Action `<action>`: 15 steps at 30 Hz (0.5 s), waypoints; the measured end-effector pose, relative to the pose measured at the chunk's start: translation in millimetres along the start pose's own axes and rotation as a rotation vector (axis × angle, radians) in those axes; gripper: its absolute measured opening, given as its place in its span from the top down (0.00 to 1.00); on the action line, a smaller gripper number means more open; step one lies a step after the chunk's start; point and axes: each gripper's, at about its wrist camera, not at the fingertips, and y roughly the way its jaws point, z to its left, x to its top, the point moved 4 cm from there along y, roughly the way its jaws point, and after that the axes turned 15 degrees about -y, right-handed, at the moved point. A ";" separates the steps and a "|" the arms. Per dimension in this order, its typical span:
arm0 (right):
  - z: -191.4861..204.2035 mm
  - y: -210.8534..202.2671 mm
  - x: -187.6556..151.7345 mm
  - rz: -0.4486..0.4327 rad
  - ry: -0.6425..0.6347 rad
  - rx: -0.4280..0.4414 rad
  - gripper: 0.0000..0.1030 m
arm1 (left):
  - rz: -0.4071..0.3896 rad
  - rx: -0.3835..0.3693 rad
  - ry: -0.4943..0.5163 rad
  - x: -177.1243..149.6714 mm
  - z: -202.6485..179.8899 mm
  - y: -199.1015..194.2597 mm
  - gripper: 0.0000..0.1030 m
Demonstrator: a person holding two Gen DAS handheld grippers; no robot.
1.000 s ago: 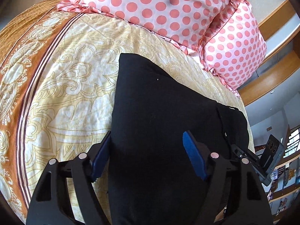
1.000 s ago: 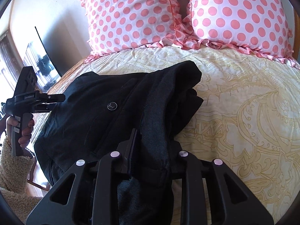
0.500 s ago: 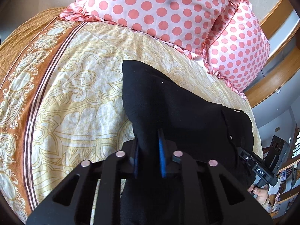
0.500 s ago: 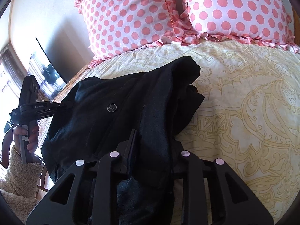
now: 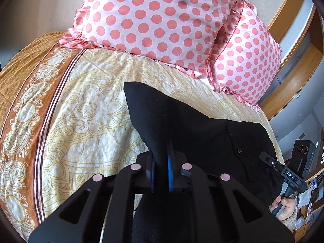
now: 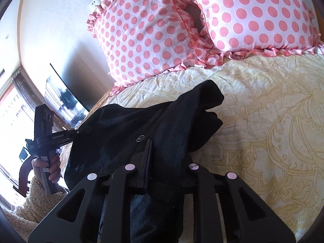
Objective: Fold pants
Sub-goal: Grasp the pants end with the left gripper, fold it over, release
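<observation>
Black matte fabric pants (image 5: 194,129) sit bunched on the cream paisley bedspread (image 5: 85,121) just below two pink polka-dot pillows (image 5: 162,20), small round button showing (seams rumpled). Left gripper (image 5: 161,162) is clamped on a pulled-up fold; right gripper (image 6: 168,160) is closing with cloth pinched between its jaws.

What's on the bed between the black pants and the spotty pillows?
Nothing, just bare yellow bedspread between pants and pillows, seen in both views.
</observation>
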 end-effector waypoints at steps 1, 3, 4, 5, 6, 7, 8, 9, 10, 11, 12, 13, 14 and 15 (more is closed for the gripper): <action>-0.1 0.4 4.2 -0.005 -0.004 -0.001 0.82 | -0.008 -0.008 0.002 3.0 -2.6 -0.7 0.92; -1.7 2.7 14.1 -0.016 -0.010 -0.001 0.82 | -0.021 -0.016 0.003 10.5 -7.6 -0.9 0.92; -3.7 4.5 18.9 -0.022 -0.010 -0.006 0.82 | -0.028 -0.015 0.005 15.0 -10.7 0.0 0.92; -6.8 7.6 24.8 -0.026 -0.009 -0.011 0.83 | -0.034 -0.012 0.009 19.6 -14.0 1.0 0.92; -9.9 10.9 30.6 -0.030 -0.008 -0.016 0.83 | -0.043 -0.012 0.012 25.4 -17.8 2.7 0.92; -13.4 14.3 35.9 -0.035 -0.004 -0.017 0.83 | -0.052 -0.015 0.017 31.6 -21.8 4.6 0.92; -18.0 18.6 43.0 -0.040 0.001 -0.017 0.83 | -0.062 -0.018 0.024 37.7 -25.6 6.4 0.92; -22.7 22.1 49.5 -0.048 0.005 -0.020 0.84 | -0.073 -0.022 0.029 45.5 -30.1 9.1 0.92; -28.9 26.2 58.5 -0.056 0.011 -0.025 0.85 | -0.083 -0.022 0.032 53.4 -33.7 12.0 0.92; -35.2 29.6 66.4 -0.062 0.017 -0.030 0.86 | -0.093 -0.020 0.036 62.5 -37.6 16.3 0.92; -42.0 34.4 75.3 -0.066 0.021 -0.036 0.86 | -0.104 -0.018 0.039 71.3 -40.5 20.4 0.92; -48.1 40.1 82.3 -0.064 0.019 -0.043 0.87 | -0.117 -0.014 0.043 80.7 -43.2 25.8 0.92; -55.1 46.8 87.6 -0.059 0.019 -0.055 0.87 | -0.132 -0.003 0.049 89.7 -44.8 32.4 0.92; -62.2 54.3 91.2 -0.050 0.022 -0.068 0.87 | -0.145 0.011 0.058 97.7 -45.5 39.2 0.92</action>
